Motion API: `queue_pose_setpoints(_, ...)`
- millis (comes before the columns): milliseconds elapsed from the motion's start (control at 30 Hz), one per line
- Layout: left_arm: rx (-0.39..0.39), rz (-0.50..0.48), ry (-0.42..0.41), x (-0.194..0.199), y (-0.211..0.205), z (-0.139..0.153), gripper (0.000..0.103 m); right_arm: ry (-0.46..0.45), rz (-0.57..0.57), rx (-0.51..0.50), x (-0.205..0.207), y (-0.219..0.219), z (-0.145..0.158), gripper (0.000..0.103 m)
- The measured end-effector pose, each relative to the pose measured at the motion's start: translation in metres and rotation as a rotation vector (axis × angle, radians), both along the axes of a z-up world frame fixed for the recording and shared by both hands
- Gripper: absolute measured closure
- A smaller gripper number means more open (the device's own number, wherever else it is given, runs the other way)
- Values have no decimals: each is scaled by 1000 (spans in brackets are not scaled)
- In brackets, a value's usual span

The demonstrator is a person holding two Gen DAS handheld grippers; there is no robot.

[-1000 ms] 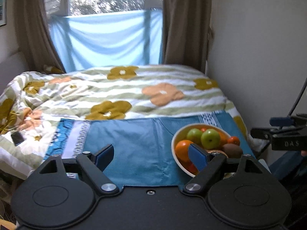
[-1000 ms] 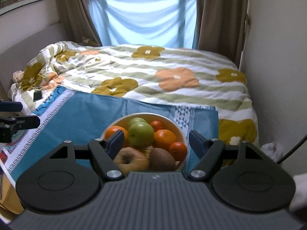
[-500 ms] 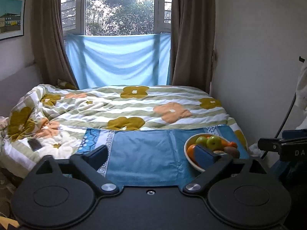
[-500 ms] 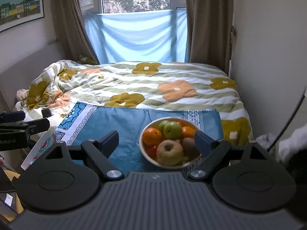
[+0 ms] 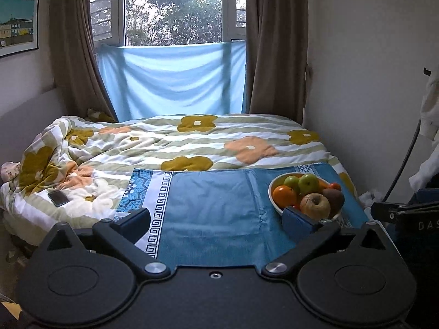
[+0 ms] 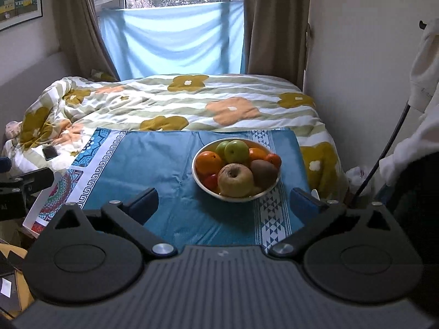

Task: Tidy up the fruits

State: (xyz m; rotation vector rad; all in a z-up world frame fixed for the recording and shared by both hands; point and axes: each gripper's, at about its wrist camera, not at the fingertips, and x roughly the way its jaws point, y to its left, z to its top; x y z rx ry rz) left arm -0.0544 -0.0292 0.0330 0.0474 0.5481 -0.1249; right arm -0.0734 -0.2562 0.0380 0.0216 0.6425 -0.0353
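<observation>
Blue fingertip pad (image 5: 297,220) of left gripper (image 5: 216,219) hides bowl (image 5: 274,203) edge.

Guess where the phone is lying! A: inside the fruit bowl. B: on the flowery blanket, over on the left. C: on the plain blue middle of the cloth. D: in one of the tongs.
B: the dark phone lies flat on the flowery blanket at the left, apart from the blue cloth and far from the fruit bowl.

Both matte black two-finger grippers, left (image 5: 216,220) and right (image 6: 223,204), carry blue pads (image 5: 297,220), round housings and silver pivot screws (image 6: 163,248).
</observation>
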Motion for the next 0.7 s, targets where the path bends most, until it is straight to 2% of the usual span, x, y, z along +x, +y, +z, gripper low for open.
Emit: queue_pose_setpoints(700, -6, 17, -4, -6, 6, 0, 0, 5, -31, 24, -6, 2, -2, 0)
